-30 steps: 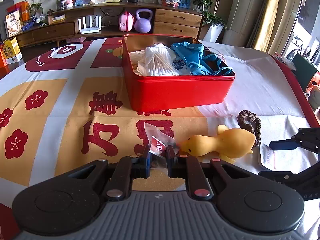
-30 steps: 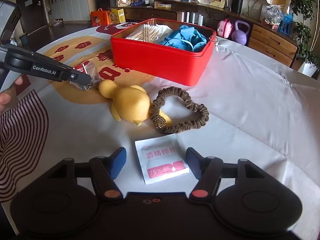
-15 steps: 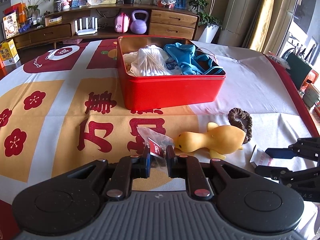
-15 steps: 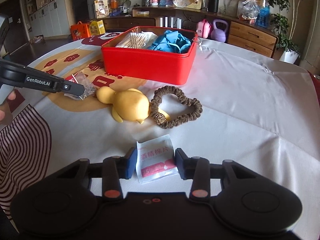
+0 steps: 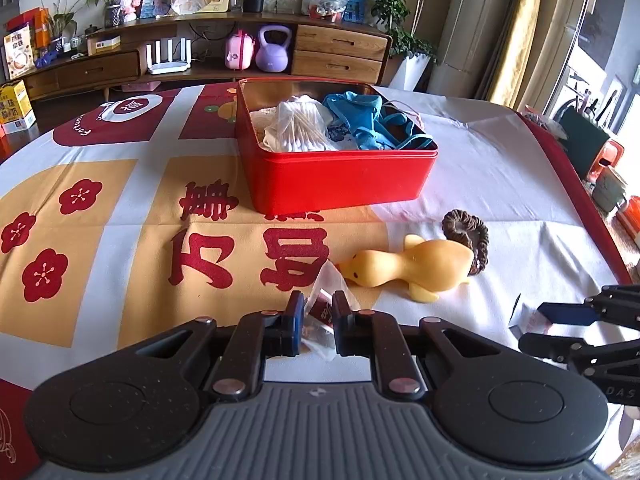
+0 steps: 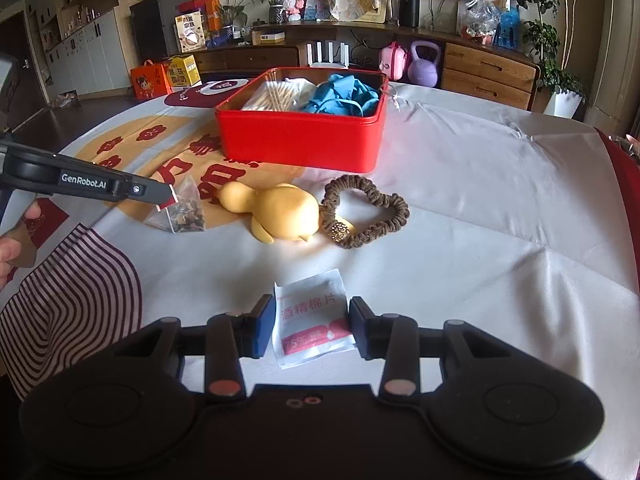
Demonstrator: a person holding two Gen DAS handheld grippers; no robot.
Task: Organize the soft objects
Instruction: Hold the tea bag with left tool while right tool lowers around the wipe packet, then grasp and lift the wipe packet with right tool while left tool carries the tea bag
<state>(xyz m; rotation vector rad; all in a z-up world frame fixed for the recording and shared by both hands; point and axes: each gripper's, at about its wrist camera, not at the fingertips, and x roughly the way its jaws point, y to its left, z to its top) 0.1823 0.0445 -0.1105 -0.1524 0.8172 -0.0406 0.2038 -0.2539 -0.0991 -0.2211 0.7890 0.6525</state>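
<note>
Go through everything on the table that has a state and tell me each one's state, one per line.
Red tin: lid off, holding cotton swabs and blue cloth.
Tea sachet: pinched in the left tool, lifted.
Wipe packet: sealed, gripped between the right tool's fingers.
Yellow duck toy: lying on its side, loose.
Brown scrunchie: lying flat, touching the duck.

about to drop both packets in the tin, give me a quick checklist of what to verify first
1. left gripper shut on tea bag: ok
2. right gripper gripping wipe packet: cannot tell, pads at its edges, contact unclear
3. Red tin open on top: ok
4. Room left in tin: ok, front corner bare
5. Yellow duck toy and hair scrunchie lie before the tin: lift over them
</note>
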